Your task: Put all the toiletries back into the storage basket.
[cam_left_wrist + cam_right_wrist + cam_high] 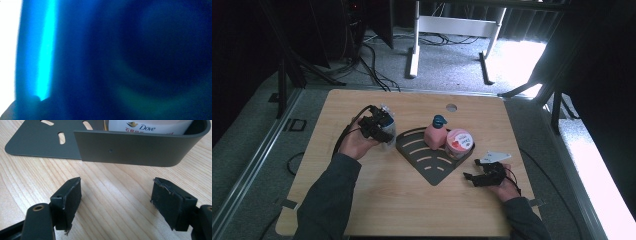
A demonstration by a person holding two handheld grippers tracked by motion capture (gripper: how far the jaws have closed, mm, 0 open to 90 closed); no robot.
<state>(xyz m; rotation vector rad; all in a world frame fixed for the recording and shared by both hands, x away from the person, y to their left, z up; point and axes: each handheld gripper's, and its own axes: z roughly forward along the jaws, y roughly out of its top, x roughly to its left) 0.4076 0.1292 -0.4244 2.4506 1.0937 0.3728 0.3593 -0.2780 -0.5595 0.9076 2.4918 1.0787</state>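
A white jar (150, 126) read "Dove" above Chinese characters, sitting in the dark corner rack (422, 160) beside a pink pump bottle (435, 134). The left tongs (384, 131) gripped a clear, blue-capped bottle (388, 119) left of the rack on the worktop (392, 200); their view was a blue blur. The right tongs (116, 200) gaped wide, holding nothing.

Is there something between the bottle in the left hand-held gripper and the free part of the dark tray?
Nothing visible blocks it. The bottle in the left hand-held gripper is beside the tray; the pink bottle and jar stand at its back wall.
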